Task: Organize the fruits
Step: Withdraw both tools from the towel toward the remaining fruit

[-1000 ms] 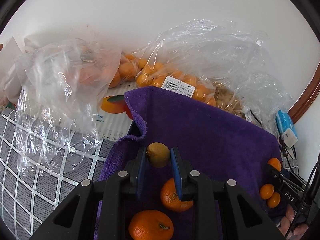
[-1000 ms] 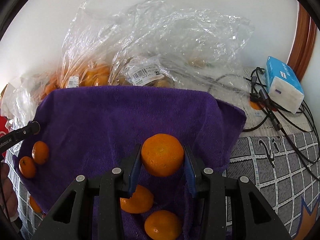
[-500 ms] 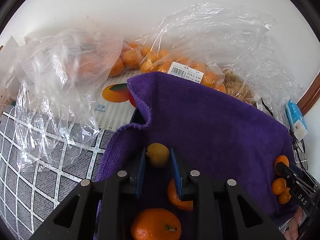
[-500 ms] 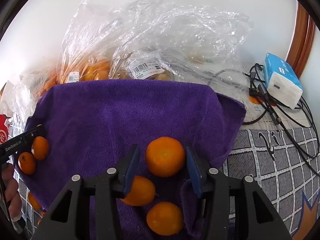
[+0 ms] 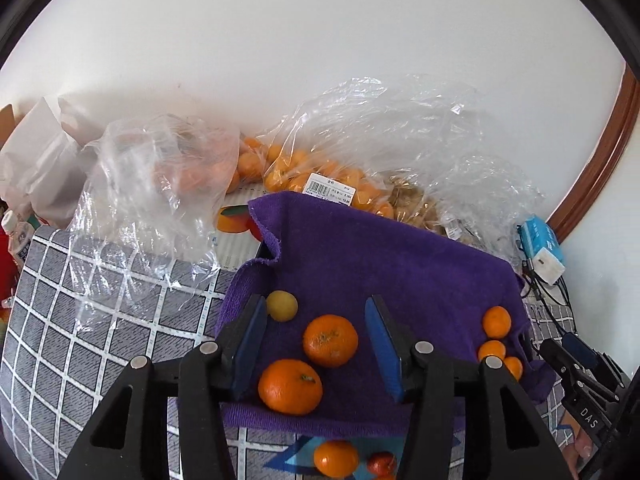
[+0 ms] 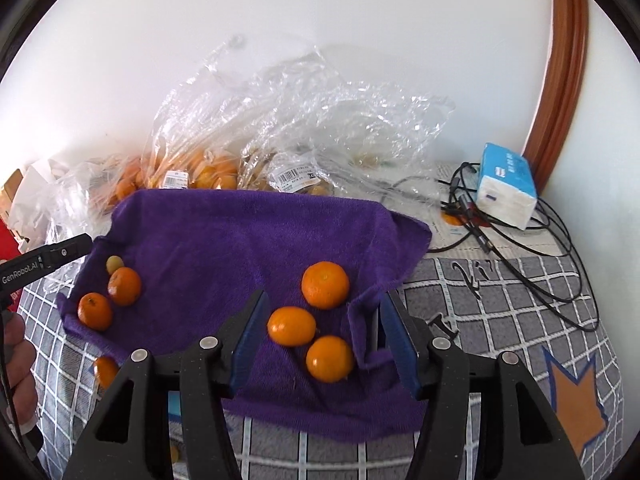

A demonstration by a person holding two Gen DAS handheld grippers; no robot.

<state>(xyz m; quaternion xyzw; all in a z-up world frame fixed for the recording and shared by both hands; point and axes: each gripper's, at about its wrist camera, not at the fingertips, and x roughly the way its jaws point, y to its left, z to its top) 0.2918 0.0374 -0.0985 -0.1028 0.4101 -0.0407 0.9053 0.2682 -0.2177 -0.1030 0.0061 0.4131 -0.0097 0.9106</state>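
Purple towel (image 5: 380,264) carries loose fruit: a yellow fruit (image 5: 282,306) and two oranges (image 5: 330,340) near its left edge, three oranges (image 6: 325,285) near its right edge. Left gripper (image 5: 316,344) and right gripper (image 6: 320,338) jaws are opening, gripping nothing. Behind the towel's far edge, clear bags (image 5: 320,176) hold oranges.

Fruits (image 6: 325,290) lie on the towel (image 6: 224,236), bags (image 6: 288,136) behind it.

Matt, fuzzy purple towel (image 5: 380,256); crinkly glossy clear plastic bags (image 5: 384,128) behind it.
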